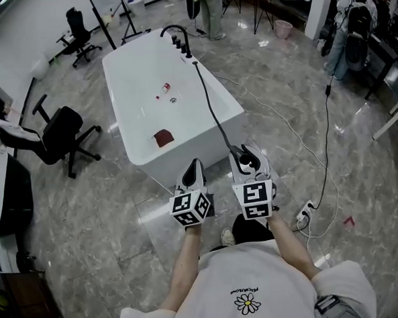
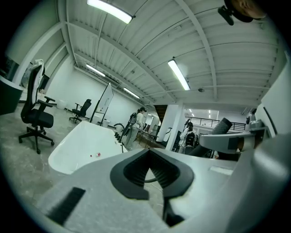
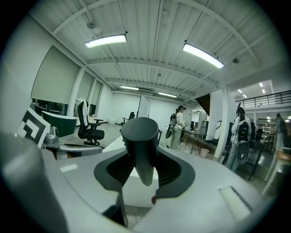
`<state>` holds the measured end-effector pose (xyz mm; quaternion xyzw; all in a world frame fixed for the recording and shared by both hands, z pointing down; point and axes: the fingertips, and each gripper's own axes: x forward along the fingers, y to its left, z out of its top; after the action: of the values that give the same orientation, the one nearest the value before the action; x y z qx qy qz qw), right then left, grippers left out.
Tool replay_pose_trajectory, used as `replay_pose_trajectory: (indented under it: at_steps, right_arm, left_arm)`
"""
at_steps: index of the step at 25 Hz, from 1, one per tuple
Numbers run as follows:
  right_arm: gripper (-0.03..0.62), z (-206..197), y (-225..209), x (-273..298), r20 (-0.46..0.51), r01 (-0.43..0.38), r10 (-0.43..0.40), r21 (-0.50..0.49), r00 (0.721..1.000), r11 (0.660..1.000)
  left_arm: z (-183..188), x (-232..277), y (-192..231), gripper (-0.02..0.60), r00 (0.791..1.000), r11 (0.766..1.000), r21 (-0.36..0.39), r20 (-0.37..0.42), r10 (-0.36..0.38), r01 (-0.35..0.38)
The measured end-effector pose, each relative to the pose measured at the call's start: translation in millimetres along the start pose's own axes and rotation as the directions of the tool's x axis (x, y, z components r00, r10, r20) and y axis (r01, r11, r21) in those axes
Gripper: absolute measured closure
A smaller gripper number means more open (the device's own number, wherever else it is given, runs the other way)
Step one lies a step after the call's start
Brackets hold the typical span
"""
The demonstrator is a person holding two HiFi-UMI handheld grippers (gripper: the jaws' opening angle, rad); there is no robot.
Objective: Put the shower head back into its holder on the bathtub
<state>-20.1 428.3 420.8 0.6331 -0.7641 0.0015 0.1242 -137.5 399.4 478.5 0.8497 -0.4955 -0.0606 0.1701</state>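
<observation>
Carrying the shower head (image 1: 248, 161) toward the far end of the bathtub (image 1: 118, 107) looks like the step in hand. In the head view the person stands at the tub's near end with both tools held out in front. The right claw (image 1: 247, 160) is clamped on the black shower head, and the hose (image 1: 213, 114) runs from it along the tub's right rim to the black taps (image 1: 177, 37) at the far end. The left claw (image 1: 197, 164) sits just beside it with nothing in it. A small bottle (image 1: 162, 90) and a dark red thing (image 1: 163, 138) lie inside the tub.

In the left gripper view, the left claw (image 2: 151, 172) is closed, pads together on nothing. The tub (image 2: 86, 145) stretches away beyond it, and the shower head's handle (image 2: 223, 125) pokes up at the right.

In the right gripper view, the right claw (image 3: 144, 169) grips the shower head (image 3: 140, 139), which stands upright between the pads with its rounded end up. The white block below is probably the tub's near end, though the wide lens makes that hard to confirm.

The holder should be up by the taps, but it is too small to pick out here. The next move calls for walking the shower head along the tub's right side, keeping the hose from snagging on the rim, then lining it up over the holder and lowering it in.
</observation>
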Motion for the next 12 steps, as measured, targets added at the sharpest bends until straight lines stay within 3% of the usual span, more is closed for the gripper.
replay_pose_trajectory:
  at_steps: [6,12]
  right_arm:
    - [0.456,-1.4,-2.3,31.8,-0.008,-0.022,0.022,-0.002,1.000,1.000]
    - [0.456,7.0,-16.3,97.1,0.004,-0.048,0.048,-0.013,0.999,0.999]
  left_arm:
    - [-26.6,19.9,8.8,0.584,0.998,1.000,-0.016,-0.064,0.001,-0.002]
    - [-21.3,75.6,32.2,0.584,0.997,1.000,-0.009,-0.082,0.011,-0.012]
